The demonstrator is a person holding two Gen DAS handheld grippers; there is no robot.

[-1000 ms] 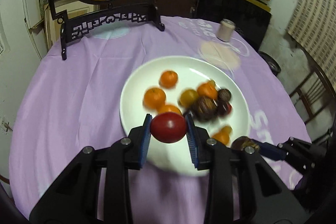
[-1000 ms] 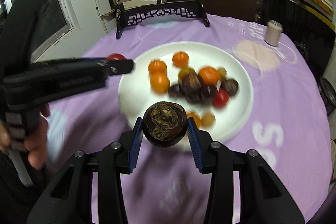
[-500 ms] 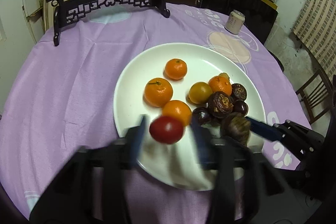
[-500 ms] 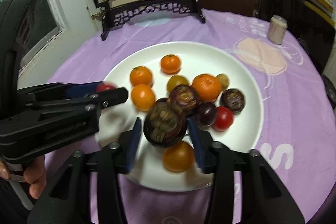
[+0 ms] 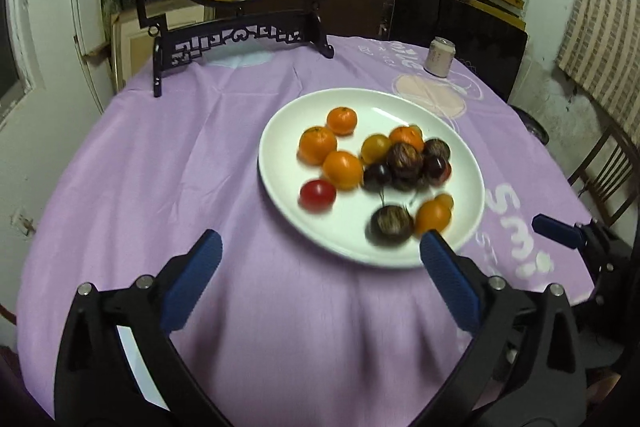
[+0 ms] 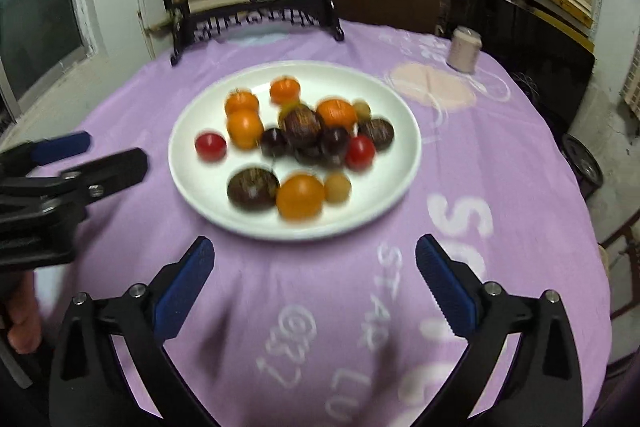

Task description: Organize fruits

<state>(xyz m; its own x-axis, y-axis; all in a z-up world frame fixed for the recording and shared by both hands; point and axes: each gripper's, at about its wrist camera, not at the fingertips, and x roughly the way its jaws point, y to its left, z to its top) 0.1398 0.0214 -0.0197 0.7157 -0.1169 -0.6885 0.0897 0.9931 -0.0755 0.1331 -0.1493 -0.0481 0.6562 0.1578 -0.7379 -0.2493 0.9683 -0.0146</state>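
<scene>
Both tools had just opened wide and empty: left tool (image 5: 318,259), right tool (image 6: 314,261). Tomato (image 5: 317,194) and mangosteen (image 5: 391,225) lay blurred at the plate's (image 5: 472,183) six o'clock rim; they might roll off.

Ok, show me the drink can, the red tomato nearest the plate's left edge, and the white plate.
drink can (image 5: 440,57), left wrist view, middle of its side.
red tomato (image 5: 317,193), left wrist view, centre of its skin.
white plate (image 5: 276,143), left wrist view, bare left rim.
</scene>
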